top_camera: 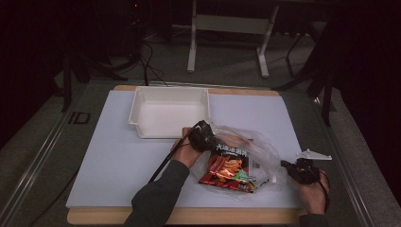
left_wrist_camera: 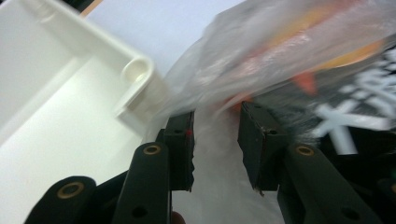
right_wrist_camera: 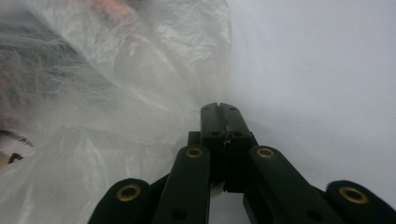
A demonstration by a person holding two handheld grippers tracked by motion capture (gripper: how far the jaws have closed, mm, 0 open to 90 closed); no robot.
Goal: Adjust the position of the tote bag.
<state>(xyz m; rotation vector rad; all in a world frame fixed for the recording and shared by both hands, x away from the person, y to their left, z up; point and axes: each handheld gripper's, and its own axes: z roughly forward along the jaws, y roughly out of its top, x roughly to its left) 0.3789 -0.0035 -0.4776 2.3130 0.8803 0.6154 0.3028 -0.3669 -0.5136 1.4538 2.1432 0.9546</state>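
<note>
The worktop (top_camera: 118, 156) carries a white covering, and a white tray (top_camera: 170, 111) sits at its far middle. Just in front of the tray's right corner lies a clear plastic bag (top_camera: 257, 151), crumpled and spread toward the right side of the worktop. Inside it rests a red snack packet (top_camera: 227, 171) with white lettering, lying flat near the front edge. The left hand-held gripper (top_camera: 204, 135) is at the bag's far left end, beside the tray corner; in the left gripper view its jaws stand apart with bag film (left_wrist_camera: 217, 154) running between them, and whether the pads touch that film cannot be told. The right hand-held gripper (top_camera: 288, 166) sits at the bag's right edge; in the right gripper view its jaws are pressed together at the bag's margin (right_wrist_camera: 140, 130), and whether film is pinched between them cannot be told.
</note>
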